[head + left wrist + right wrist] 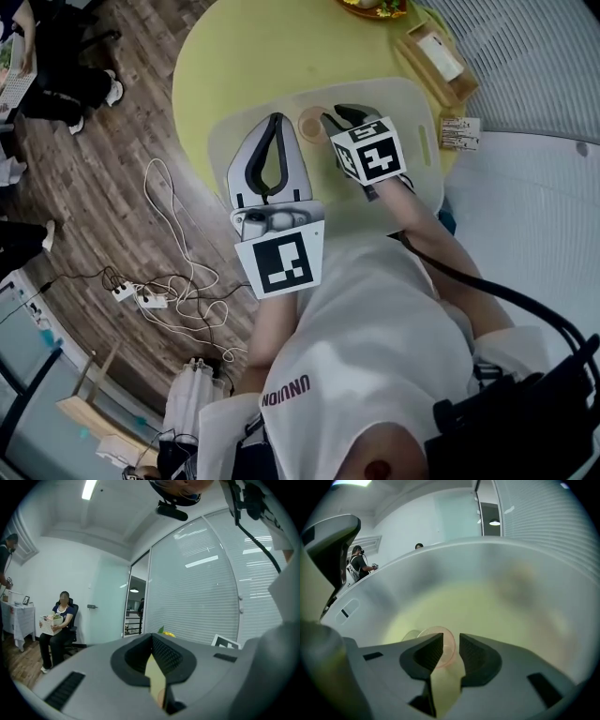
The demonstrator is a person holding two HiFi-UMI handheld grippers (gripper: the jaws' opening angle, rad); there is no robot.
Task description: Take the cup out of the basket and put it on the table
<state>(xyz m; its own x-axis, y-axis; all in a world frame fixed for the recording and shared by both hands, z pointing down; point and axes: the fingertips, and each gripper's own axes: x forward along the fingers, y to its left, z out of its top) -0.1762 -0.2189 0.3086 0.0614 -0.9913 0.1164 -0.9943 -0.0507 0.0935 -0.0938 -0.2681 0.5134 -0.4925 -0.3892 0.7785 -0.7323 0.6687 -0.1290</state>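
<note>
Inside basket (pixel 242 111): one cup (pixel 309 124) | right gripper (pixel 450 637) jaws apart | left gripper (pixel 152 638) jaws together

Pinkish clear cup (pixel 310 124), frosted white basket (pixel 427 141), yellow-green table (pixel 244 56), brown wood-grain floor (pixel 94 159).

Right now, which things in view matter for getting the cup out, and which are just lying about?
For the job: cup; basket holding it; table; right gripper, jaws apart at the cup.

Lying about: wooden box; food plate; marker card; floor cables; left gripper, shut on nothing.
</note>
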